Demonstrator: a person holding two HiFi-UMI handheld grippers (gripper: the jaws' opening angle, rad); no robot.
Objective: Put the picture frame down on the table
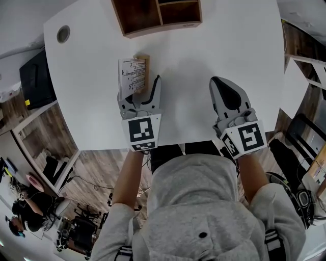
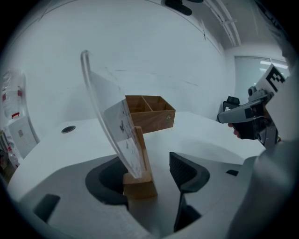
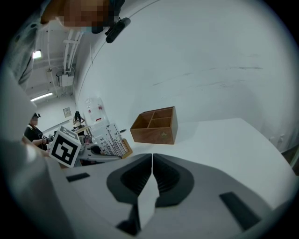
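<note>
The picture frame (image 1: 133, 76), a clear pane with a printed sheet set in a wooden base, stands on the white table (image 1: 229, 46) and leans back a little. My left gripper (image 1: 141, 87) is open around its base. In the left gripper view the wooden base (image 2: 138, 184) sits close against the left pad, with a clear gap to the right pad (image 2: 184, 170). My right gripper (image 1: 220, 84) rests to the right over the table, shut with nothing between its fingers (image 3: 152, 156). The right gripper view also shows the frame (image 3: 110, 140), off to the left.
A wooden box (image 1: 158, 15) with open compartments stands at the table's far edge, beyond the frame. A round cable hole (image 1: 63, 33) sits in the far left corner. The table's near edge lies just under both grippers, with the floor below.
</note>
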